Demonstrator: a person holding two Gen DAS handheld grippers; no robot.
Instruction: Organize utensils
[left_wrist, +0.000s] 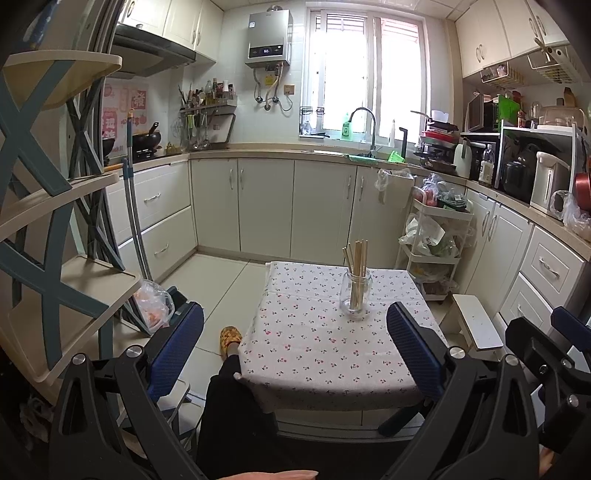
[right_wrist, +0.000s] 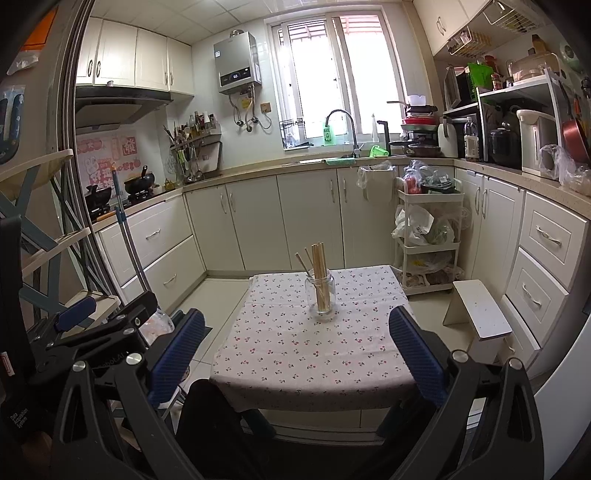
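chopsticks (left_wrist: 357, 271) stand bundled upright in one clear glass jar (left_wrist: 355, 295); the sticks overlap too closely to count, though several tips fan apart above the rim.

the left gripper (left_wrist: 295, 345) has its two blue-padded fingers (left_wrist: 177, 349) spread wide apart, with nothing between them. the right gripper (right_wrist: 297, 347) likewise holds its two blue fingers (right_wrist: 415, 354) wide apart and grips nothing. both hang at the near edge of the table, well short of the jar.

the jar sits on one small table (right_wrist: 295, 354) covered with a white cherry-print cloth, toward the far half of the top and roughly centred from side to side. it is the only thing on the cloth.

out from the jar: near the table's left edge, one foot in a yellow slipper (left_wrist: 231, 338) rests on the tiled floor. to the jar's right, beside the table, stands one white step stool (right_wrist: 480, 317). behind the jar on the right is one white three-tier cart (right_wrist: 428, 236) stuffed with plastic bags. far behind the jar runs the cabinet counter with one sink faucet (right_wrist: 345, 129) under the window. left of the jar, one mop (left_wrist: 135, 218) leans on the drawers.
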